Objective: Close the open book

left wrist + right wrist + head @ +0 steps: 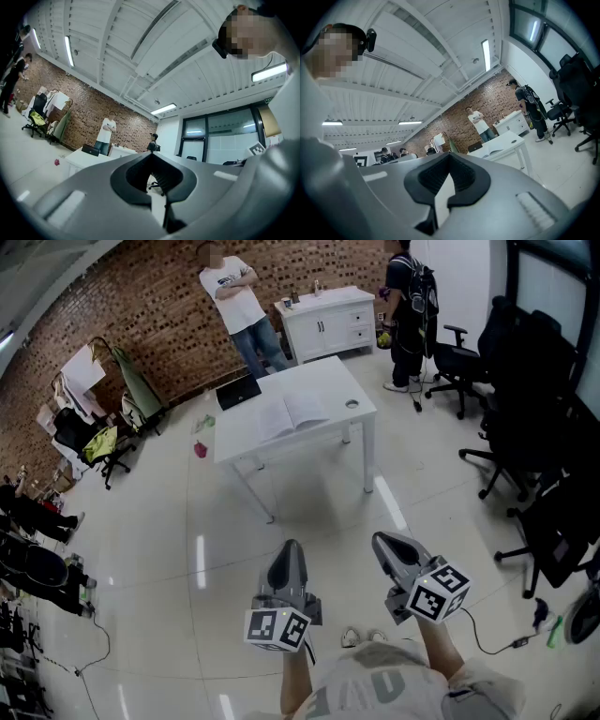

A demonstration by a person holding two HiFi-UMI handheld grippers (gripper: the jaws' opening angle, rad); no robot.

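Observation:
An open book [292,414] with white pages lies flat on a white table [328,376] across the room, well beyond both grippers. In the right gripper view the book [489,149] shows small on the table [513,140]. The left gripper view shows the table [82,160], but I cannot make out the book there. My left gripper [289,551] and right gripper [380,540] are held low over the floor, side by side, pointing toward the table. Both have their jaws together with nothing between them, seen also in the left gripper [152,156] and right gripper [450,154] views.
A black laptop [238,391] and a small round object [352,404] share the table. One person [239,301] stands behind it, and another [408,306] beside a white cabinet [323,320]. Black office chairs [525,381] crowd the right. A pink object [200,448] lies on the floor at the left.

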